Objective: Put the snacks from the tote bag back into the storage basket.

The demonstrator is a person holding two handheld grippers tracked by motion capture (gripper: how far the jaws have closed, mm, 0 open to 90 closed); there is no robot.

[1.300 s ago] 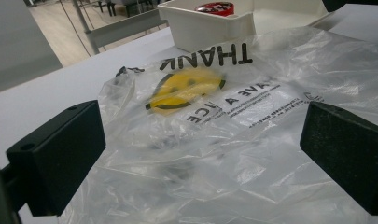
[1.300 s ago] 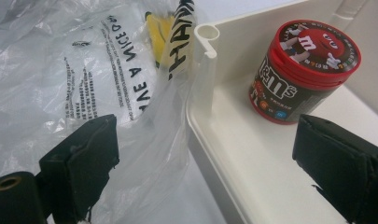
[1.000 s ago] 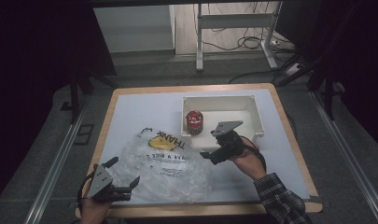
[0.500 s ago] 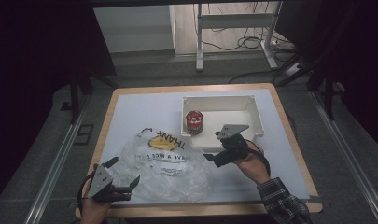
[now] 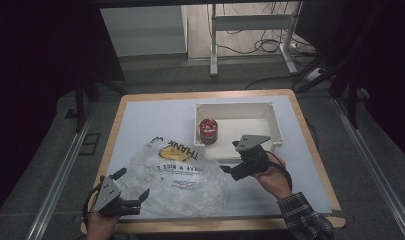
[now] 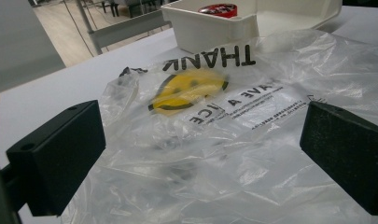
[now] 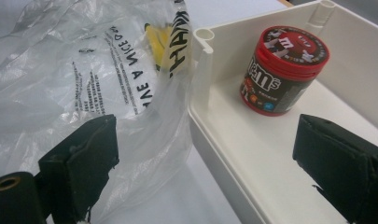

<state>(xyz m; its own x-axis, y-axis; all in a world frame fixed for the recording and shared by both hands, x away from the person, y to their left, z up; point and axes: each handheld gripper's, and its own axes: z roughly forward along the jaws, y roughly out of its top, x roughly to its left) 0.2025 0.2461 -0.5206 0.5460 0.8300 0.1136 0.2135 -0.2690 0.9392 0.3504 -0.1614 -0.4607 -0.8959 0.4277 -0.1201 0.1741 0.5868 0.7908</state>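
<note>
White board covers the table (image 5: 155, 120), edged in wood, with dark floor and cables beyond. Taking the clear plastic bag (image 5: 177, 175) as landmark: nearest the person, the left gripper (image 5: 132, 200) rests at the bag's near left corner, jaws spread wide with crumpled film lying between them, untouched by either pad; its hand is cut off by the bottom edge of the high view. Just right of the bag, the right gripper (image 5: 227, 170) hovers with jaws parted and nothing between the pads, straddling the bag's edge and the near wall of the white tray (image 5: 270, 112). Printed lettering and a yellow smiley face show through the film, partly blurred. Beyond the bag, inside the tray's left end, stands a red-lidded candy can (image 5: 208, 131), upright, apart from both grippers.
</note>
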